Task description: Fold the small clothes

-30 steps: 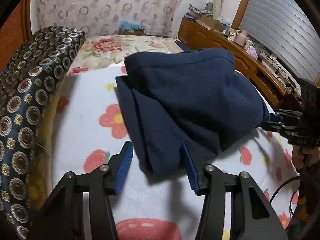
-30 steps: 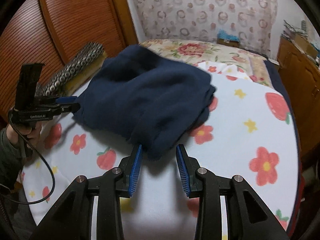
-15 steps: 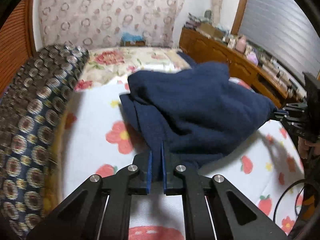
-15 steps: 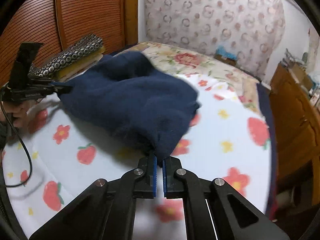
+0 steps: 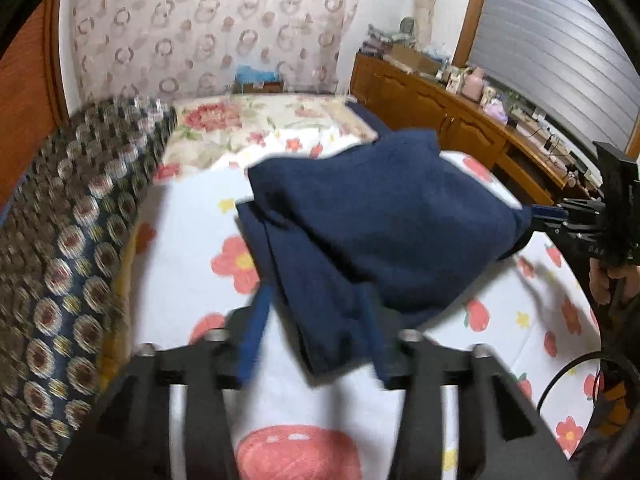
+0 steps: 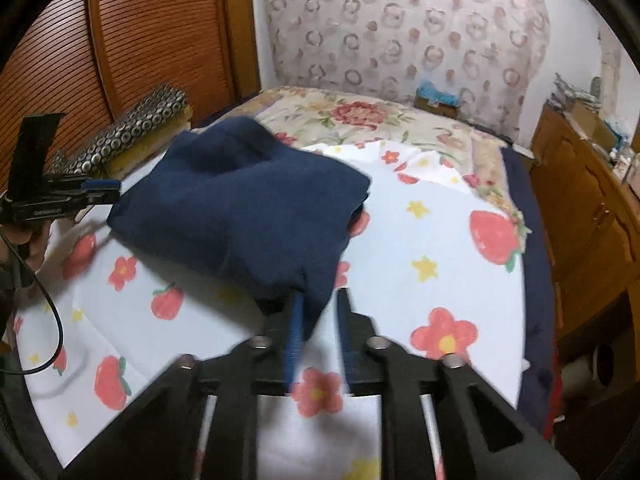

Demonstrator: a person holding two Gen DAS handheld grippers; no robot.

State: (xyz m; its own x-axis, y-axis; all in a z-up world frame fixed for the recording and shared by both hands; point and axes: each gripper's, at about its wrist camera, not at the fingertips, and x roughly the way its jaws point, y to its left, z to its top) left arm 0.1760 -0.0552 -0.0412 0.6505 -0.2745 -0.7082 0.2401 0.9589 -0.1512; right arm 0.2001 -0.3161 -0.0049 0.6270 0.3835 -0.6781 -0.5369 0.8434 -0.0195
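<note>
A dark navy garment (image 5: 384, 240) is lying in a loosely folded heap on the bed, on a white sheet (image 5: 192, 240) printed with red flowers, strawberries and yellow stars. Its near edges are hanging down towards both cameras, and the bulk of it is bunching up in the middle of the bed.

The left gripper (image 5: 316, 336) is standing spread, its jaws having just been opening. A hanging fold of the garment is sitting between the blue pads, lying against the right one and clear of the left one, so nothing is being pinched there.

The right gripper (image 6: 318, 336) is also parted, more narrowly, its jaws likewise having just been opening. The lowest corner of the garment is drooping between its pads, brushing the left pad (image 6: 294, 340), with sheet showing in front of the other.

In the left view the right gripper is appearing at the far right edge, held by a hand (image 5: 612, 280) with a cable trailing below.

A patterned dark cushion (image 5: 68, 248) is lying along the left side of the bed, a floral cover (image 5: 248, 120) is spreading beyond the sheet, and a wooden sideboard (image 5: 460, 120) crowded with small items is running along the right wall.
</note>
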